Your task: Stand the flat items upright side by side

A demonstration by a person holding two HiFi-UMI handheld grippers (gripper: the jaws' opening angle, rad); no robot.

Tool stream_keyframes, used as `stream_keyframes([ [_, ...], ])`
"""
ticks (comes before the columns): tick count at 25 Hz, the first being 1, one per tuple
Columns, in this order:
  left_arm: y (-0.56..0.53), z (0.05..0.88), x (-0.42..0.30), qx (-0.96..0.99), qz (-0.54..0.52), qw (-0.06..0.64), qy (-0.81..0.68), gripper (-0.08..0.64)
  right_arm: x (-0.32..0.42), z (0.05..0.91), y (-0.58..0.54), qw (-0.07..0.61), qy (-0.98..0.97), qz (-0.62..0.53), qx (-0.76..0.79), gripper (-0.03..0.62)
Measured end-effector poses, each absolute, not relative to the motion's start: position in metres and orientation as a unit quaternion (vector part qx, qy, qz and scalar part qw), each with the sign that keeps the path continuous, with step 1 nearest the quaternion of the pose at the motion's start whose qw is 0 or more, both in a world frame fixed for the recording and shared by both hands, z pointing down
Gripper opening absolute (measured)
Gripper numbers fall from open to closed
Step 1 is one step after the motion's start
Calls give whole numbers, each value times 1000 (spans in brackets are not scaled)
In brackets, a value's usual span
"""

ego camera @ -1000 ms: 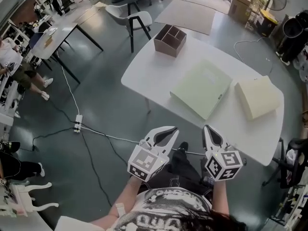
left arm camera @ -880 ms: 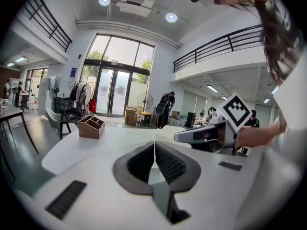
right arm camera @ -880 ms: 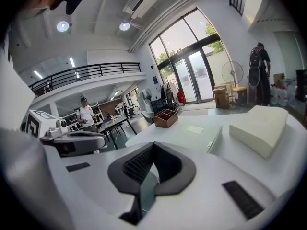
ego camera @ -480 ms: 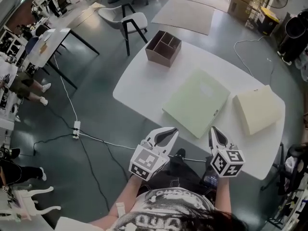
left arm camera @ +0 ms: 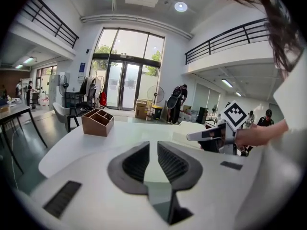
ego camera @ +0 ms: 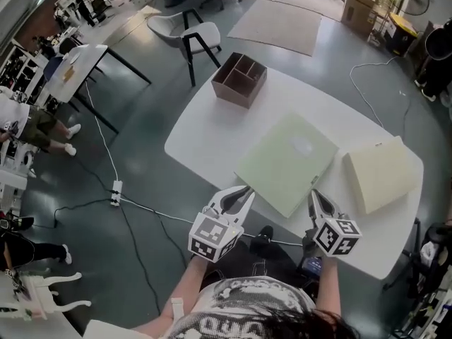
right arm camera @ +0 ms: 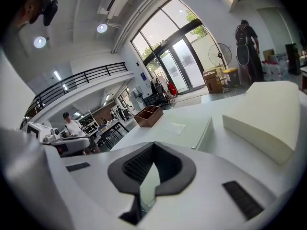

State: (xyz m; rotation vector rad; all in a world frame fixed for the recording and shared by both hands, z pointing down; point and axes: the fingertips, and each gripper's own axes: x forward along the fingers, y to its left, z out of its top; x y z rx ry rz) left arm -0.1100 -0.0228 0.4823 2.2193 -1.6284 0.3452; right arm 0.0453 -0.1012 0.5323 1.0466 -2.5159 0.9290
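Observation:
A pale green flat folder [ego camera: 286, 162] lies in the middle of the white table [ego camera: 205, 136]. To its right lies a cream binder [ego camera: 381, 171], also flat. My left gripper [ego camera: 245, 191] hovers at the table's near edge, just left of the folder's near corner. Its jaws are just starting to open: only a narrow slit shows, with nothing in it [left arm camera: 153, 145]. My right gripper [ego camera: 313, 194] is shut and empty at the folder's near right edge. In the right gripper view the folder [right arm camera: 184, 128] and binder [right arm camera: 261, 116] lie ahead of the shut right gripper [right arm camera: 153, 145].
A brown wooden organiser box [ego camera: 239, 80] with compartments stands at the table's far left corner. A chair [ego camera: 191, 30] stands beyond it. Cables and a power strip [ego camera: 115, 187] run over the floor on the left. People work at desks [ego camera: 78, 58] far left.
Both grippers have come forward to the table's near edge and the folder's near corners. The left gripper's fingers stand closer together than a second ago.

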Motion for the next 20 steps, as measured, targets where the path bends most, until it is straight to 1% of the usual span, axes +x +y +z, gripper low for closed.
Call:
stream_keyframes([
  [1, -23, 485, -111, 783, 123, 189, -580, 63, 47, 536, -103, 132, -865, 323, 360, -2],
  [2, -22, 487, -112, 781, 125, 194, -580, 112, 49, 539, -104, 133, -864, 327, 360, -2],
  [3, -22, 489, -113, 779, 127, 198, -581, 138, 51, 542, -104, 134, -862, 330, 360, -2],
  [8, -26, 498, -117, 773, 135, 210, -584, 138, 62, 554, -110, 132, -855, 347, 363, -2],
  [16, -50, 515, -129, 772, 153, 227, -573, 161, 68, 565, -132, 121, -842, 360, 383, 28],
  [18, -58, 520, -133, 774, 157, 235, -566, 173, 68, 566, -140, 120, -839, 362, 388, 38],
  [20, -65, 528, -137, 778, 164, 248, -554, 211, 68, 568, -148, 117, -834, 368, 395, 55],
])
